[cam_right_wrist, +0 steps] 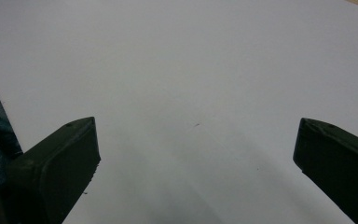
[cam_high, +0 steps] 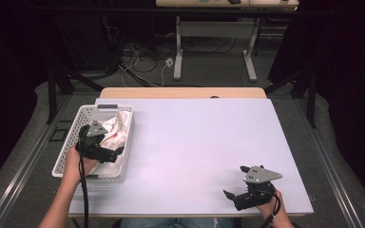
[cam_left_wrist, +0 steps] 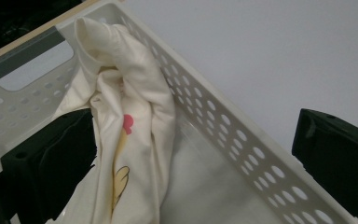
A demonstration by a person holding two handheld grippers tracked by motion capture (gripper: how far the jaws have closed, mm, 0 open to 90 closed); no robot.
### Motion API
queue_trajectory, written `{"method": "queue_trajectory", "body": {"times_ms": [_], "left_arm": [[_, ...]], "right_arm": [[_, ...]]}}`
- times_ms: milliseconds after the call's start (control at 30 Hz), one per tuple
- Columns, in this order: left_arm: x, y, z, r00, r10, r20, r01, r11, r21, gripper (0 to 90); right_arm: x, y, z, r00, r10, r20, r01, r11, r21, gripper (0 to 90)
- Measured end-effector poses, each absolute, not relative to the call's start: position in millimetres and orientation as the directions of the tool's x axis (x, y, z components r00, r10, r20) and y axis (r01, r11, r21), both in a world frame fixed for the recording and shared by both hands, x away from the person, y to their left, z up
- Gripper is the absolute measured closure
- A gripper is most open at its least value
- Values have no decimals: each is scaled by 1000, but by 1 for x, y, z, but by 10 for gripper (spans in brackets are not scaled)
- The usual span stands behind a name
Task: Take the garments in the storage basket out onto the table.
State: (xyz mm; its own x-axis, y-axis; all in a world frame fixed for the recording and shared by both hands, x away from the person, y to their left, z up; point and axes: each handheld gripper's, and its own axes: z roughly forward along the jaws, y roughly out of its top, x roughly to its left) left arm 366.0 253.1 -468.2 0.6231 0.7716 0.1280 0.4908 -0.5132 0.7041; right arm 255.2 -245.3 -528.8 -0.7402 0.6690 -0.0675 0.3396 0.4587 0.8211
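A white table takes up most of the high view, with a wooden edge seen along its far side. On the table's left part a white perforated basket is set, its grey handle at the far end. Inside the basket a cream cloth is bunched, printed with red and yellow marks; in the left gripper view the cloth is seen piled against the far wall and draped toward the near end of the basket.

The left gripper is held over the near half of the basket. Its jaws are spread wide: one is down inside the basket beside the cloth, the other is out past the basket's right wall, so the wall and the cloth lie between them, and nothing is clamped.

The right gripper is held low at the near right of the table, well apart from the basket. Its jaws are also spread wide, with bare table between them.
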Motion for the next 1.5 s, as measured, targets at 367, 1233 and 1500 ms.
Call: {"method": "queue_trajectory", "body": {"times_ms": [367, 1233, 1500], "left_arm": [[390, 266, -481, 605, 784, 142, 563, -546, 620, 0], [427, 288, -511, 606, 794, 49, 662, -537, 523, 0], [430, 284, -519, 617, 785, 60, 677, -568, 469, 0]], "right_arm": [[255, -245, -529, -747, 661, -68, 332, 460, 823, 0], [254, -246, -528, -754, 653, -72, 322, 462, 826, 0], [255, -245, -528, -756, 650, -74, 323, 468, 823, 0]]}}
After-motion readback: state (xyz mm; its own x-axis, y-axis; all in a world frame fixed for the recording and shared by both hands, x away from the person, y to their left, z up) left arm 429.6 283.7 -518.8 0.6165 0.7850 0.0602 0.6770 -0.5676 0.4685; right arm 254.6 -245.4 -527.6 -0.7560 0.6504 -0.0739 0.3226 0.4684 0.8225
